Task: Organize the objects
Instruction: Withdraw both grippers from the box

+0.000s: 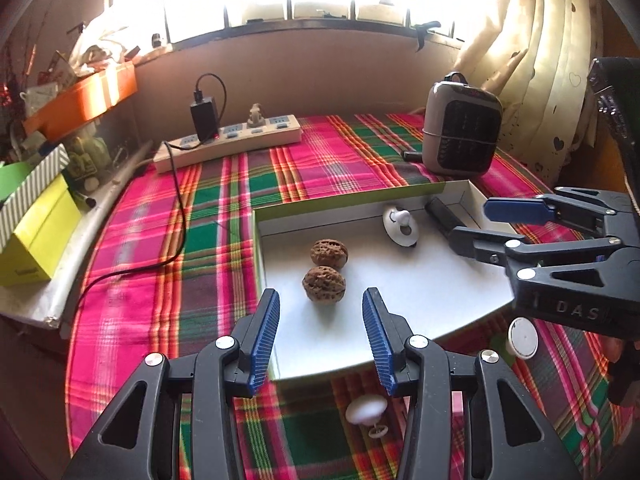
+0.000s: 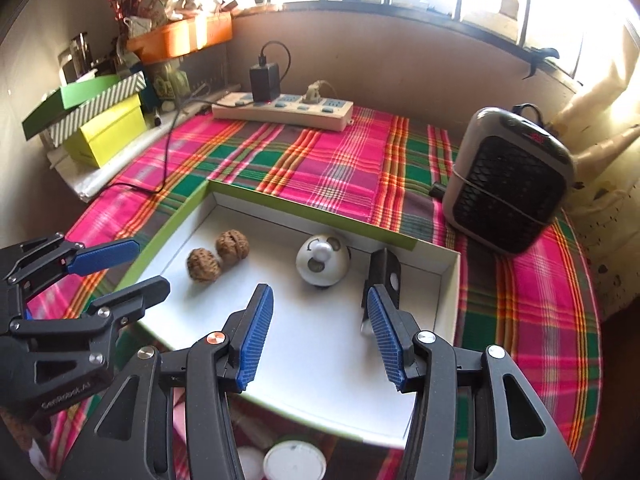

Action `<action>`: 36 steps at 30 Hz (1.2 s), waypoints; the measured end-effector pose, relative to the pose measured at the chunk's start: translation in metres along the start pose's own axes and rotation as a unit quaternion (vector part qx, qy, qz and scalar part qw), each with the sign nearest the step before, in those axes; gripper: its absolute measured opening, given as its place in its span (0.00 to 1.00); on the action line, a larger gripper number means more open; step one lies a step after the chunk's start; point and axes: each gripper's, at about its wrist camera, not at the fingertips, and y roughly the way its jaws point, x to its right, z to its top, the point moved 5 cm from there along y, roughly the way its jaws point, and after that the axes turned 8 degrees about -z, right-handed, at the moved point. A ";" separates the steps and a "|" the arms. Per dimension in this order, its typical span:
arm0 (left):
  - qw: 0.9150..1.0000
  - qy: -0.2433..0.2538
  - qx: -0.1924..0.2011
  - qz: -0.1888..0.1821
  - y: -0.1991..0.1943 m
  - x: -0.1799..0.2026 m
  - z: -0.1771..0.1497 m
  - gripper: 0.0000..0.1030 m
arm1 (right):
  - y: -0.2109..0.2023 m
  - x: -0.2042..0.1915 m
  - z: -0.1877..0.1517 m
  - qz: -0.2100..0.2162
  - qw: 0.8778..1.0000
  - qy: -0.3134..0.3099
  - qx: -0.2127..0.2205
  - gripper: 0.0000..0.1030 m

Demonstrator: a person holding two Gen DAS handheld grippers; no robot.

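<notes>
Walnuts, two of them, lie touching each other on the white floor of a shallow open box with a green outer rim, in its left part, and that box sits on a round table under a pink, green and orange plaid cloth. Nearest of all, just outside the box's front edge, small white round pieces rest on the cloth: a knob-like one below the left gripper and a flat disc further right. The left gripper hangs over the box's front edge, its blue pads released and apart, with nothing between them; the closer walnut lies just beyond its tips. The right gripper hangs beside it over the box's right half, likewise spread and empty. Past its tips a white dome-shaped thing rests on the box floor, and a black block stands near the right wall, close to the right-hand pad; I cannot tell whether they touch. Behind the box, a grey and black heater stands on the cloth at the right. At the back, near the wall, lies a white power strip with a black charger plugged in. Off to the left, yellow and green boxes are stacked on a ledge.
</notes>
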 end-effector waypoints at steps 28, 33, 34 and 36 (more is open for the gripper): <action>0.996 -0.063 0.008 -0.063 -0.045 -0.018 -0.072 0.42 | -0.062 0.026 -0.095 -0.047 0.989 0.135 0.022 0.50; 0.993 -0.076 -0.010 -0.084 -0.034 -0.018 -0.081 0.42 | -0.059 0.020 -0.106 -0.037 0.990 0.136 0.016 0.55; 0.993 -0.077 -0.013 -0.090 -0.032 -0.017 -0.081 0.43 | -0.058 0.019 -0.108 -0.036 0.990 0.136 0.014 0.57; 0.992 -0.079 -0.016 -0.097 -0.027 -0.015 -0.081 0.43 | -0.057 0.018 -0.111 -0.035 0.990 0.136 0.010 0.57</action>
